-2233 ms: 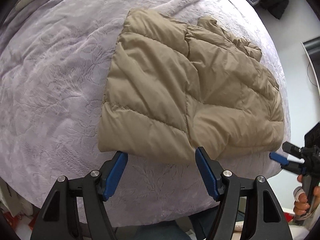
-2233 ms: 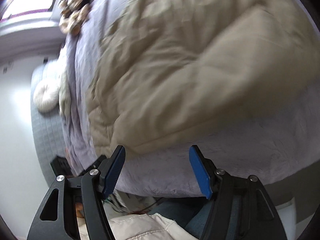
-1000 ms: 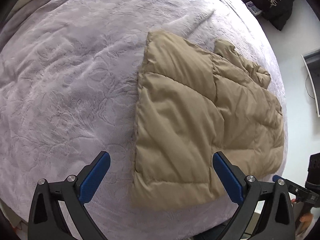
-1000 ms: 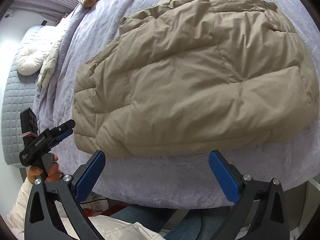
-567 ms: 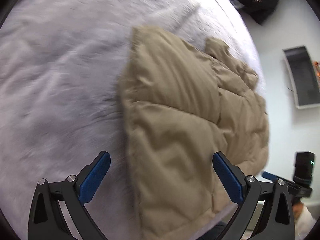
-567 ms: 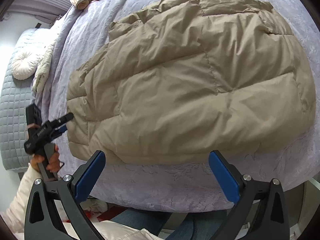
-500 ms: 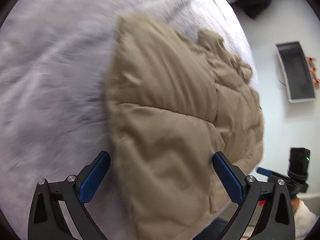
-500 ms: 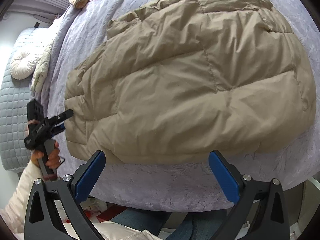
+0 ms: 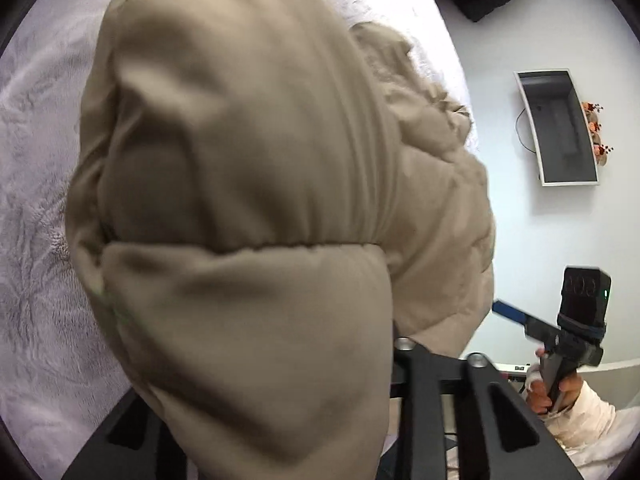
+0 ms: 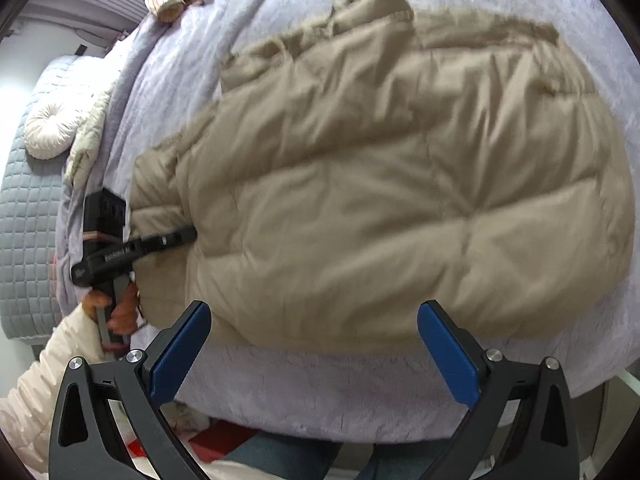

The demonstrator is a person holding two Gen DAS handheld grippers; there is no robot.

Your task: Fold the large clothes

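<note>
We saw puffy quilted tan jacket (image 10: 380,184) on plush lavender bedspread (image 10: 320,392). Left gripper (image 10: 188,236) buried in jacket edge, jaw state unclear. Right gripper (image 10: 314,350) spread wide, empty.

We see the tan puffer jacket (image 10: 380,184) as smooth, faintly sheened quilted cloth, lying on a lavender bedspread (image 10: 320,392) of matt, plush embossed fabric. The right gripper (image 10: 314,350) looks like matt black plastic with blue pads and bright metal screws.
</note>
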